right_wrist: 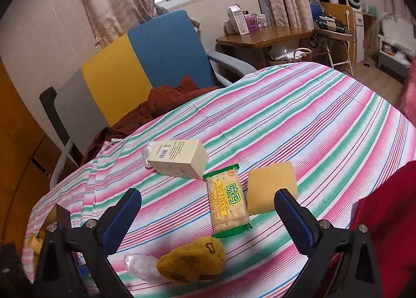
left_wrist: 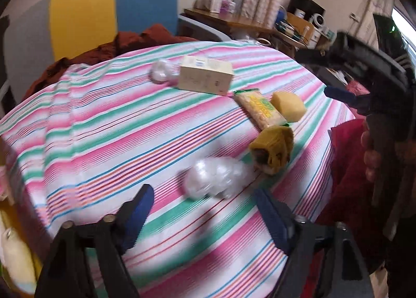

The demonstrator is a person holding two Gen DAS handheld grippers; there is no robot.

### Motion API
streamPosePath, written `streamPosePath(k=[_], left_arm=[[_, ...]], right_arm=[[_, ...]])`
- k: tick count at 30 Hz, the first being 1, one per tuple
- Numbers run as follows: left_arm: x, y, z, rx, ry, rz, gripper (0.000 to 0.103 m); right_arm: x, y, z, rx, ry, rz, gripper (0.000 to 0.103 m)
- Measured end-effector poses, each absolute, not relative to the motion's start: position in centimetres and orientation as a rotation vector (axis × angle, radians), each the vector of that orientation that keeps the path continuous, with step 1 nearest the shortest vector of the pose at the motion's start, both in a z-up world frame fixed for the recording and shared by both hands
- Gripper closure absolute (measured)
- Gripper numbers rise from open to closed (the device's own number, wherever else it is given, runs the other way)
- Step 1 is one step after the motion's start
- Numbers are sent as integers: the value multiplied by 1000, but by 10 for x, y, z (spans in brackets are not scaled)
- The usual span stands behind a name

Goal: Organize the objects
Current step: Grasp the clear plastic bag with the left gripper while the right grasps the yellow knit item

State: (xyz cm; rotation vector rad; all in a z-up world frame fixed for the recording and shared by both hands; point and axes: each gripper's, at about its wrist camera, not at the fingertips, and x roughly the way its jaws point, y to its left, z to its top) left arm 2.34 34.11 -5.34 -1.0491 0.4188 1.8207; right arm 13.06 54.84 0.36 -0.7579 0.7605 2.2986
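Note:
On the striped tablecloth (left_wrist: 109,126) lie a cream box (left_wrist: 205,75), a green cracker packet (left_wrist: 261,109), a yellow sponge (left_wrist: 288,105), a rolled mustard sock (left_wrist: 273,151) and a crumpled clear plastic bag (left_wrist: 215,178). A second clear wad (left_wrist: 161,70) lies beside the box. My left gripper (left_wrist: 205,207) is open and empty, just short of the plastic bag. My right gripper (right_wrist: 208,209) is open and empty above the cracker packet (right_wrist: 227,202), with the sponge (right_wrist: 270,186), the sock (right_wrist: 192,259), the box (right_wrist: 176,159) and the bag (right_wrist: 139,265) around it. The right gripper also shows in the left wrist view (left_wrist: 343,95).
A yellow and blue chair (right_wrist: 145,64) with a rust-red cloth (right_wrist: 166,98) stands behind the table. A wooden desk (right_wrist: 262,35) with boxes is at the back right. A container with pale items (left_wrist: 15,253) sits at the left edge. My red sleeve (right_wrist: 384,207) is at the right.

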Motion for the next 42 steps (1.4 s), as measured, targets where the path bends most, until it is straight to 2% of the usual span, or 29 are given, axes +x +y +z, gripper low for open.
streamPosePath(k=[8,11,15,30,38,42], left_arm=[[16,387,-82,-1064,517,1819,22],[8,386,-96,-1107,466,1795,39],[10,371,-96,-1042,473,1801,44],[9,315,-97,-1039,422,1908,45],[10,306,-96,-1048,412,1923,45],[12,301,-95,-1045,414,1931,45]], right_arm=[[127,552,0,-774,776,2301,0],[125,551,0,-784,767,2304,0],[124,551,-1,-797,763,2302,0],[101,541,-13,-979,674,2311,0],[65,525,-53,-1392,608,2236,0],[63,517,-58,-1445,554,2230,1]])
